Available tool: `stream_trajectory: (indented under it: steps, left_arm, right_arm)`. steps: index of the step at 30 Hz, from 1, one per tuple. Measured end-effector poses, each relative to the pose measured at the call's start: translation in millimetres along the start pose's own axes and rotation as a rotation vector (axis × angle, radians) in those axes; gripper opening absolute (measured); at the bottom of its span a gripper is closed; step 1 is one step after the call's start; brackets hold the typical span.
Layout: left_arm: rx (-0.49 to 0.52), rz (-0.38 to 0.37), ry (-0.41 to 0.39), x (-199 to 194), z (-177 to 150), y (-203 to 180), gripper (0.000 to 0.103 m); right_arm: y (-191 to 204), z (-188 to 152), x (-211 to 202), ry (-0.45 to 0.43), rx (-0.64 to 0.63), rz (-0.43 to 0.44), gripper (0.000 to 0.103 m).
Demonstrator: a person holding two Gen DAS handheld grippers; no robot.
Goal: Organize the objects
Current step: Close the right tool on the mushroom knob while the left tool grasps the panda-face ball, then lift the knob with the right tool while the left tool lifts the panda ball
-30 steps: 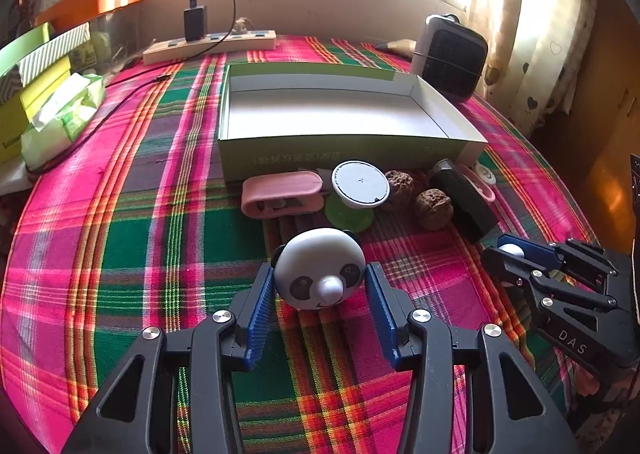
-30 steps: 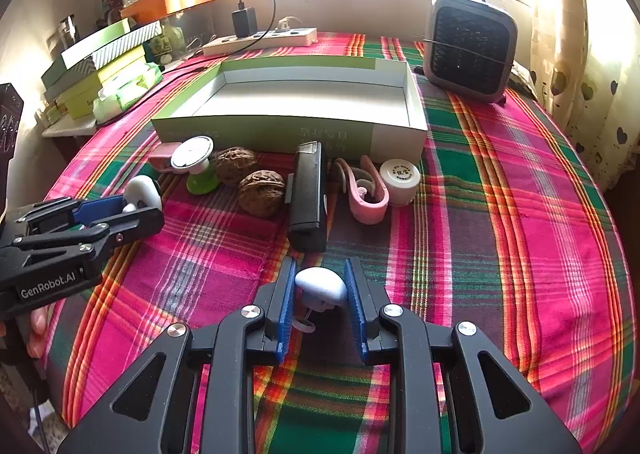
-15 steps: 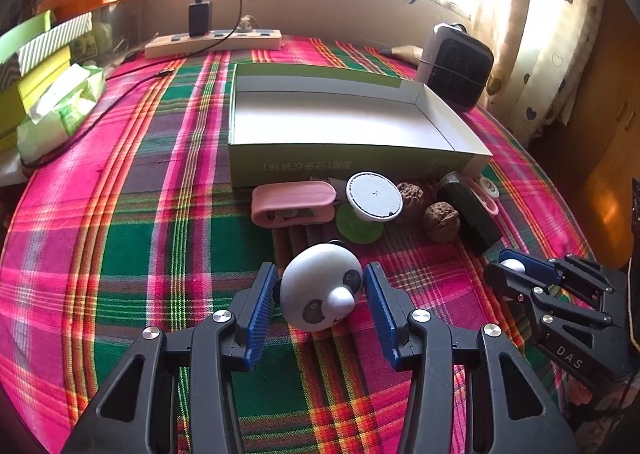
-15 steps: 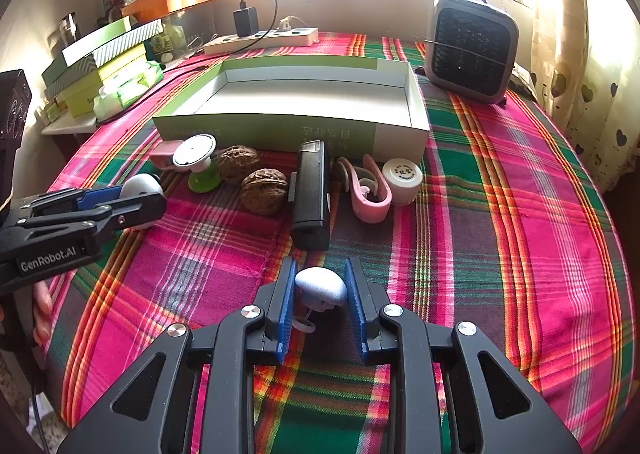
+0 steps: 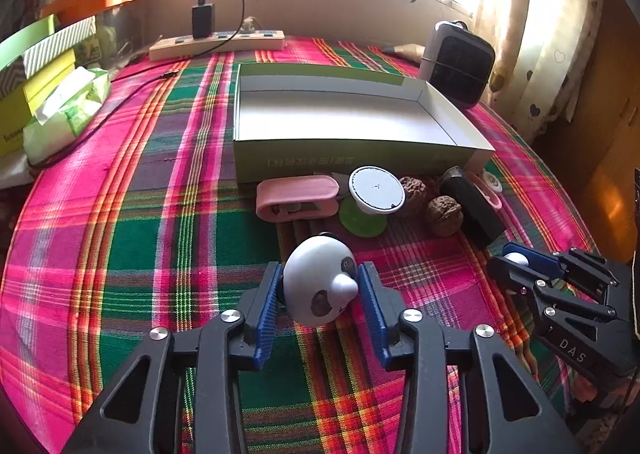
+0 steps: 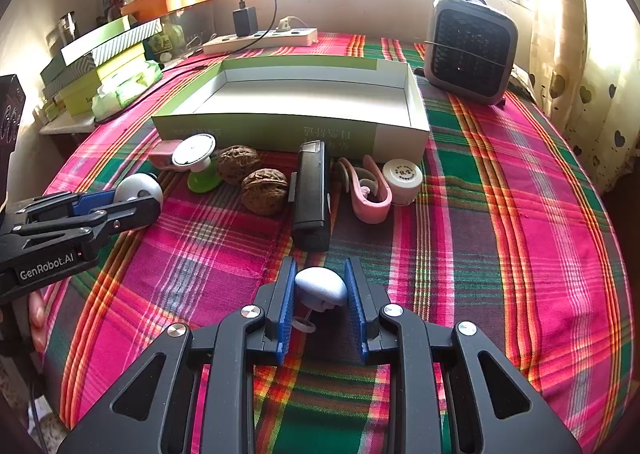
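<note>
Currently I am closing the left gripper (image 5: 320, 300) around the panda toy (image 5: 320, 280), which is lying between its jaws; the open box (image 5: 352, 114) is waiting directly ahead toward the worktop's far edge. The right gripper (image 6: 320, 294) is clamping a small white object (image 6: 321, 288).

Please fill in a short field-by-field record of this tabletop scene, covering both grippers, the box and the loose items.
surface: table with plaid cloth
left gripper: jaws closing around the panda-face toy, which is tilted
right gripper: shut on a small pale blue piece
box: open, nothing inside
row in front of box: pink case, white disc on green base, two walnuts, black device, pink clip, small white jar
back of table: power strip, small heater
</note>
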State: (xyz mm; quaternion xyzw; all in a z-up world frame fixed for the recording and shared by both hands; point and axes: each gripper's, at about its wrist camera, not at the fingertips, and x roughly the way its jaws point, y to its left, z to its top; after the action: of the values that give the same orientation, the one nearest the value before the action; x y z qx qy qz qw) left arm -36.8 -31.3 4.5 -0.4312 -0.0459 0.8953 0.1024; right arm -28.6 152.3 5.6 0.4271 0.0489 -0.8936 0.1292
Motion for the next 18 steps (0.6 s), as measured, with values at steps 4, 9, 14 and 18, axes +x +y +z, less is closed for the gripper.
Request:
stream_trajectory:
  steps: [4, 9, 14, 18]
  left_arm:
    - [-0.002, 0.006, -0.005, -0.7, -1.1, -0.2, 0.033]
    - [-0.005, 0.007, -0.006, -0.6, -0.9, -0.2, 0.033]
    - [-0.003, 0.010, -0.006, -0.5, -0.8, 0.1, 0.033]
    - [0.002, 0.022, -0.007, -2.0, -0.8, 1.3, 0.033]
  right_arm:
    - [-0.4, 0.1, 0.2, 0.000, 0.001, 0.001, 0.026]
    - [-0.2, 0.0, 0.0, 0.000, 0.001, 0.001, 0.026]
    - [0.5, -0.3, -0.2, 0.000, 0.003, 0.001, 0.026]
    - [0.9, -0.4, -0.5, -0.001, 0.003, 0.003, 0.026]
